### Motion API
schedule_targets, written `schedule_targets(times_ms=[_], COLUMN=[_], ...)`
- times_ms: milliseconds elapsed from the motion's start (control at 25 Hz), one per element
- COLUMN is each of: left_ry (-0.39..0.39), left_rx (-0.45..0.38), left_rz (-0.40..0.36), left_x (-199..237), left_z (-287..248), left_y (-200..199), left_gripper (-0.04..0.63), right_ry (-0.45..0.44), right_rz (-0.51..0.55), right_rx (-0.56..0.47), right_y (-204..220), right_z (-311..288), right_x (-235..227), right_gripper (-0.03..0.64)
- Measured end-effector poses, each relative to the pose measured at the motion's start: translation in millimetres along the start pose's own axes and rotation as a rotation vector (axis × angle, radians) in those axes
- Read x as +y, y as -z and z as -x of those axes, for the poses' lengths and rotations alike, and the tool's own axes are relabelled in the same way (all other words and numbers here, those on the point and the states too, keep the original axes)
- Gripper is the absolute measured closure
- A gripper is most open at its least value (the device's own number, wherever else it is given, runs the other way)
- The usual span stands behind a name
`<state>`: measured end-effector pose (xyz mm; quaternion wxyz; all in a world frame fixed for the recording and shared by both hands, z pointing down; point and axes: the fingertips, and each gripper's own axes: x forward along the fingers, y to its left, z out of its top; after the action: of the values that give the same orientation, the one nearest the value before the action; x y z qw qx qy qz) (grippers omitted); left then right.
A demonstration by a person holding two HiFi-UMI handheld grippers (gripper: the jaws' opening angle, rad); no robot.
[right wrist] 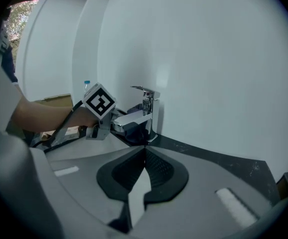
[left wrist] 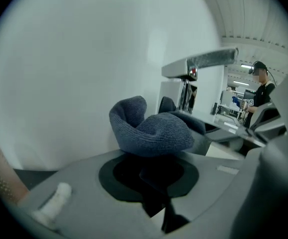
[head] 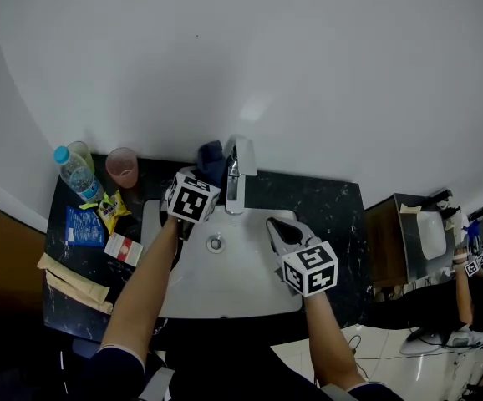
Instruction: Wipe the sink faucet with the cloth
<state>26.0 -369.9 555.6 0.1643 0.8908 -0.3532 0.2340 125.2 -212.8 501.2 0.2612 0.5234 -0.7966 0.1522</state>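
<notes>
- Dark speckled counter (head: pixel 325 200) carries a white sink (head: pixel 225 289) against a plain white wall. Places below are given from the faucet (head: pixel 236 174), which stands at the sink's back edge.
- Nearest the person, two bare forearms reach in over the sink's front rim, one on each side of the faucet's line.
- Right gripper (right wrist: pixel 145 158): if it drifts forward it could likely bump the spout or get in the way of the wiping stroke. It hangs over the bowl, short of the faucet and to its right, and tilts downward. Its jaws are pressed together with nothing between them.
- Left gripper (left wrist: pixel 151 163): the likelier trouble seems to be here.
  - The wad looks pinched by one fold only, so dragging it across the spout's edge might pull it loose.
  - With the fabric bunched, a bare jaw could scrape the chrome.
  - A push under the lever on top might start the water.
  - This gripper sits just left of the faucet with its nose angled down, and its jaws are clamped on the blue-grey cloth (left wrist: pixel 151 128).
- The cloth bulges beyond the jaw tips, close beside the faucet's left side. Whether it touches the metal cannot be told.
- Farther left of the faucet stand a pink cup (head: pixel 122 165) and a water bottle (head: pixel 78 175), with snack packets (head: pixel 112 210) in front of them. A wide swing of the left arm could tip these over.
</notes>
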Motion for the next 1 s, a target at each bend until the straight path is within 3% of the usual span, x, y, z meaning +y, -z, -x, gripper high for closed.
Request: schedule_targets(times_ms=[160, 280, 360, 720, 1000], left_ry=[0.016, 0.024, 0.021, 0.022, -0.002], left_rx=[-0.131, -0.175, -0.165, 0.022, 0.004], left_rz=[-0.021, -0.053, -0.051, 0.011, 0.019], left_x=[-5.5, -10.1, -10.7, -6.3, -7.0], left_z=[29.4, 42.5, 40.1, -3.2, 15.4], left_y=[-59.6, -83.0, -78.0, 4.9, 0.3], left_gripper=[0.537, 0.537, 0.537, 0.537, 0.537], right_ry=[-0.008, -0.013, -0.012, -0.002, -0.034], right_rz=[-0.010, -0.019, -0.023, -0.047, -0.048], right_rx=[-0.012, -0.008, -0.004, 0.019, -0.025], right_y=[-1.7, 0.1, 2.5, 15.3, 10.0], right_z=[2.2, 4.6, 7.4, 19.8, 23.9], right_x=[4.3, 6.2, 5.8, 2.2, 4.0], right_gripper=[0.611, 0.611, 0.611, 0.611, 0.611])
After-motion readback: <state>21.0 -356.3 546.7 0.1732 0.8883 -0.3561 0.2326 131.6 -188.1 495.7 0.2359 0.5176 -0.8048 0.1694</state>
